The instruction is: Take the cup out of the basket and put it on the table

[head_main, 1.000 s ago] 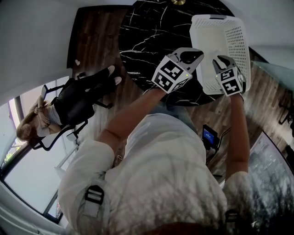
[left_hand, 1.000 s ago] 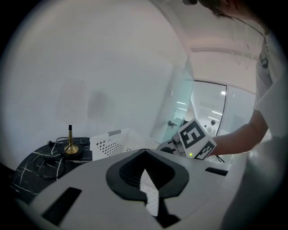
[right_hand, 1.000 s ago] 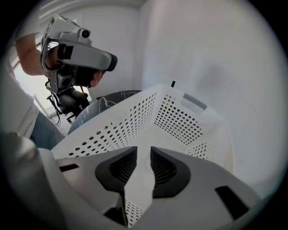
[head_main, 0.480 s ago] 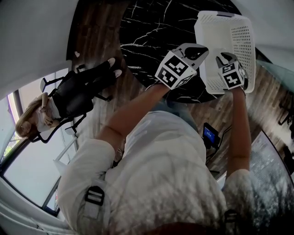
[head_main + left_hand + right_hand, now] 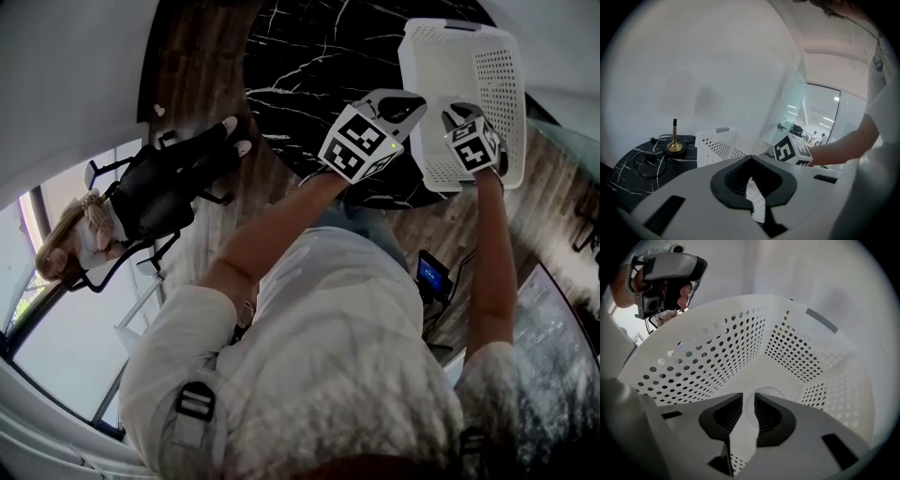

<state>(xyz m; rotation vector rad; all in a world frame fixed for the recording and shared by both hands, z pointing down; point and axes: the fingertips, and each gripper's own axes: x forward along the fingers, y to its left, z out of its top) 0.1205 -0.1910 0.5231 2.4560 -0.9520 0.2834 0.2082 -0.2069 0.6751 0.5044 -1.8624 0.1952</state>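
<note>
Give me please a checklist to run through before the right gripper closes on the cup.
1. Right gripper inside the basket: ok.
2. Its jaws apart: ok.
3. Clear cup rim at the jaw tips: ok.
4. Cup wall truly between the jaws: cannot tell.
5. Left gripper outside the basket, jaws together: ok.
6. Bare table beside the basket for setting down: ok.

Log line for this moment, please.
phase: reaching into basket | left gripper: shut, empty, over table | right gripper: open, jaws at cup rim | cup: in basket
</note>
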